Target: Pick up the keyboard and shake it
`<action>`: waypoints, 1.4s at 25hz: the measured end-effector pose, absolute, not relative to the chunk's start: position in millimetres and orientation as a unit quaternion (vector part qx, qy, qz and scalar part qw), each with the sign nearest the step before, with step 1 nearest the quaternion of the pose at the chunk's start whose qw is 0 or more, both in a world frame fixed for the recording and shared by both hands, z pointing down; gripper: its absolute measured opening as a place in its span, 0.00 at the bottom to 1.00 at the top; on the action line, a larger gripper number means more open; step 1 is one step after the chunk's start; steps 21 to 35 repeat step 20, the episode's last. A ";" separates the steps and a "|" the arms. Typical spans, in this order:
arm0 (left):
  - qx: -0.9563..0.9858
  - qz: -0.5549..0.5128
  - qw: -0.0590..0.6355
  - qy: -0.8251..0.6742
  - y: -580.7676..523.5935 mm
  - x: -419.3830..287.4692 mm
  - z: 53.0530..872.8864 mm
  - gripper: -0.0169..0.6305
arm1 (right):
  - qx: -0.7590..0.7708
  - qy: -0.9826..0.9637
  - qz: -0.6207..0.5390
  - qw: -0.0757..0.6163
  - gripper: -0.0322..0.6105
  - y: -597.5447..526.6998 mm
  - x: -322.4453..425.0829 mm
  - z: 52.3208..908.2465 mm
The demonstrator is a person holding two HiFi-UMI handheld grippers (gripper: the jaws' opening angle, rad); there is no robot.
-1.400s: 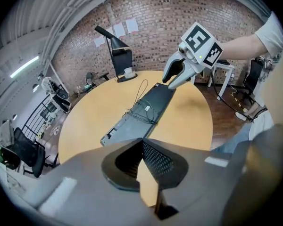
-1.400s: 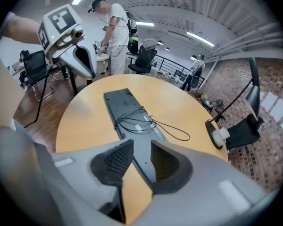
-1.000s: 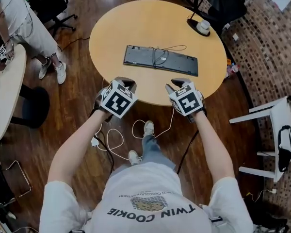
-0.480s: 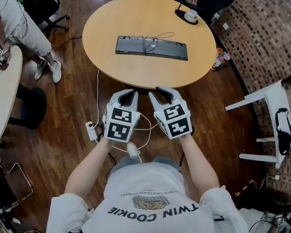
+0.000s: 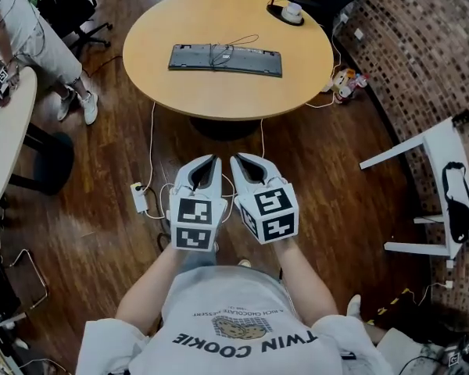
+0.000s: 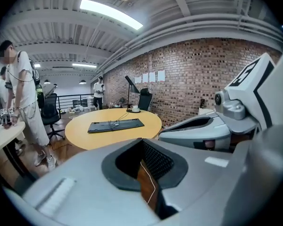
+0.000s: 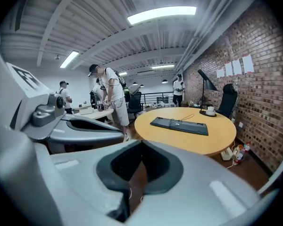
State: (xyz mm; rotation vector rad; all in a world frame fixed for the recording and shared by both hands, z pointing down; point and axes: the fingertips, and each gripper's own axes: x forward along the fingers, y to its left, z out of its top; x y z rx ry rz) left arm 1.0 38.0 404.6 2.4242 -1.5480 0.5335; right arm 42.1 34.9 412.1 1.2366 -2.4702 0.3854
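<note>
Left tongs (image 5: 207, 165): jaws together, nothing between them. Right tongs (image 5: 241, 162): jaws together, likewise empty. The two are held side by side, close to one another, above the wooden floor (image 5: 102, 209) and short of the round counter (image 5: 219, 104). The keyboard (image 5: 225, 59) lies flat near the middle of that counter with its long side across the head view and its cable (image 5: 233, 44) looped over its top. It is well apart from both tongs. A white cup (image 5: 293, 11) on a dark base sits near the counter's far edge. A power strip (image 5: 138, 198) lies on the floor beside the left tongs. A person (image 5: 31, 30) stands at the far left.
</note>
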 end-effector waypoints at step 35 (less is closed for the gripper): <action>0.800 0.182 0.086 -0.565 202.9 103.5 392.0 0.04 | 0.431 -0.878 0.157 0.137 0.05 208.0 157.4 414.1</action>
